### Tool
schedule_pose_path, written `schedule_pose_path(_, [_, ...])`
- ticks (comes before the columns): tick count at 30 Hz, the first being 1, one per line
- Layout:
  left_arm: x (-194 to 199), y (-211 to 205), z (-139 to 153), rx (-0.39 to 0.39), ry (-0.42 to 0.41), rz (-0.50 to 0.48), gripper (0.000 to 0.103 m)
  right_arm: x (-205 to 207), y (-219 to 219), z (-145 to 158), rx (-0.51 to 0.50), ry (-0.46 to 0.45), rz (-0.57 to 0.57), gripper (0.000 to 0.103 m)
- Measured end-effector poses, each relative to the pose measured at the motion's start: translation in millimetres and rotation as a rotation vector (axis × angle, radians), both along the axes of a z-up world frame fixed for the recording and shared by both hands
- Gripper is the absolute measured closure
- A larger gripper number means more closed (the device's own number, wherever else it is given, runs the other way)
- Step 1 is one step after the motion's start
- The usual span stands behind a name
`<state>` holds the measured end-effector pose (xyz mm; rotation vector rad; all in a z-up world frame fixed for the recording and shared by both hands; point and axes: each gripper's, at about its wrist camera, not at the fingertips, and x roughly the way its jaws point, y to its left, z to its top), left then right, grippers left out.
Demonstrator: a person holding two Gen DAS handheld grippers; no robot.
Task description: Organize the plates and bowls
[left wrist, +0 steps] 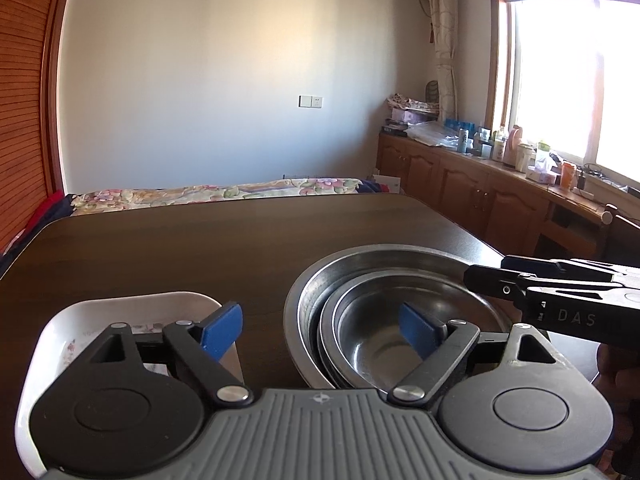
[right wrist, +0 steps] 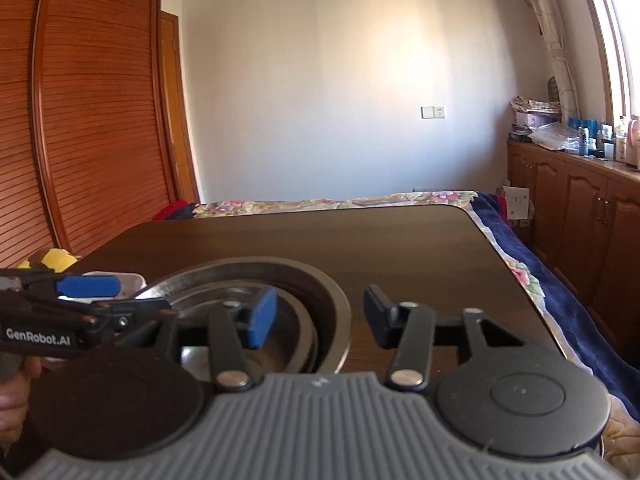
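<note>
Nearest the lens in the left wrist view, the left gripper [left wrist: 322,330] stands with its jaws spread wide and nothing between them. One blue pad [left wrist: 222,330] hangs over the corner of a white dish, the other above the nested metal bowls. That white dish [left wrist: 80,316], squarish with a faint flower print, lies on the dark wooden table [left wrist: 200,248] at lower left, partly hidden under the gripper body.

Just right of it sits the stack of metal bowls [left wrist: 320,292]: one large bowl with smaller ones nested inside, all upright, near the table's front edge. Across the stack's right rim reaches the right gripper [left wrist: 492,280], seen side-on; from this angle its gap cannot be judged.

In the right wrist view, the right gripper [right wrist: 320,316] shows its jaws parted to a moderate gap, with nothing held. Its left pad hangs over the bowls [right wrist: 256,270], its right finger [right wrist: 378,312] over bare table [right wrist: 400,240] just beside the big bowl's rim. Whether either pad touches metal cannot be told. At far left the left gripper [right wrist: 86,286] appears side-on, held by a hand [right wrist: 16,392], with a white dish [right wrist: 128,280] behind it.

Beyond the table lie a bed with a flowered cover [right wrist: 360,202], a louvred wooden wardrobe [right wrist: 92,120], and low cabinets [left wrist: 460,180] under a bright window [left wrist: 580,80].
</note>
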<state>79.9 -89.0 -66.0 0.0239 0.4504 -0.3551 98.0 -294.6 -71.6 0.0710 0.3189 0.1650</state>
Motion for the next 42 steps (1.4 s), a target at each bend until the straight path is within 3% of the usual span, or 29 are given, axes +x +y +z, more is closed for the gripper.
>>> schedule_pose_path(25, [8, -9, -12, 0.004, 0.038, -0.036, 0.015, 7, -2, -21, 0.079, 0.05, 0.011, 0.044])
schedule_pose_path(32, [11, -9, -15, 0.008, 0.06, -0.042, 0.038, 8, -5, -24, 0.11, 0.056, 0.012, 0.057])
schedule_pose_path(42, [15, -11, -18, -0.001, 0.082, -0.043, 0.049, 9, -2, -24, 0.123, 0.061, 0.038, 0.066])
